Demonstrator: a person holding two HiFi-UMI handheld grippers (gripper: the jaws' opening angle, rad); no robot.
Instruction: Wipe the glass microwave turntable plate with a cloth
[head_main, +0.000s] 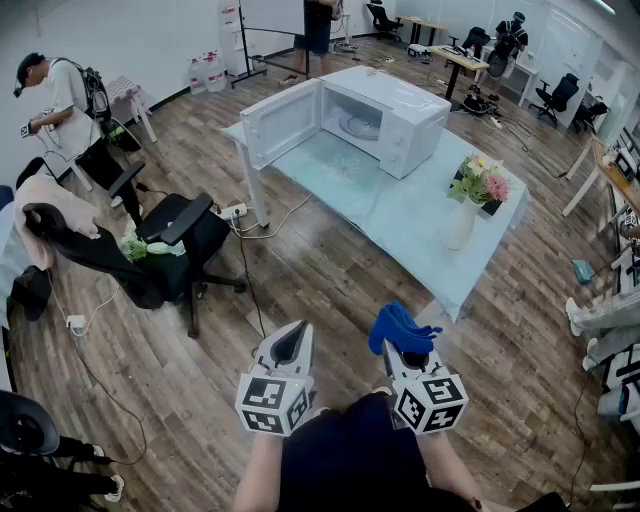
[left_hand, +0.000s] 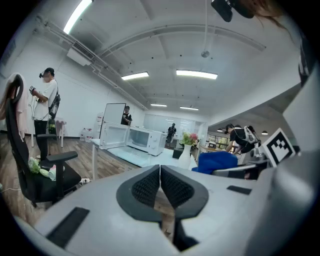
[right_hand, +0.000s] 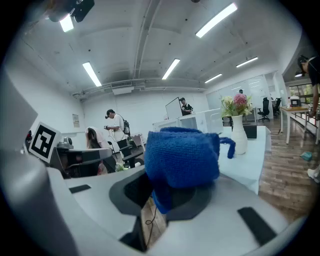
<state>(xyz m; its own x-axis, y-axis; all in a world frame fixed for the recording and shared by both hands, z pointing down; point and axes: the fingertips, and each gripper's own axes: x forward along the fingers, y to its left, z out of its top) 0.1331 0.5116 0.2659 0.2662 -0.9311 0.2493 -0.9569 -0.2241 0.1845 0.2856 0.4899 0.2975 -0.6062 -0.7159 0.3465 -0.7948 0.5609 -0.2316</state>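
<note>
A white microwave (head_main: 375, 112) stands with its door (head_main: 280, 122) swung open on a pale blue table (head_main: 400, 215). Inside it lies the glass turntable plate (head_main: 360, 126). My right gripper (head_main: 406, 348) is shut on a bunched blue cloth (head_main: 400, 326), which fills the right gripper view as a blue cloth (right_hand: 182, 159). My left gripper (head_main: 290, 345) is shut with nothing between its pads (left_hand: 149, 187). Both grippers hover over the wooden floor, well short of the table. The microwave (left_hand: 142, 138) shows far off in the left gripper view.
A white vase of flowers (head_main: 468, 205) stands on the table's right part. A black office chair (head_main: 150, 245) with clothes draped on it sits left of me. A power strip and cable (head_main: 240, 215) lie by the table leg. Several people stand around the room.
</note>
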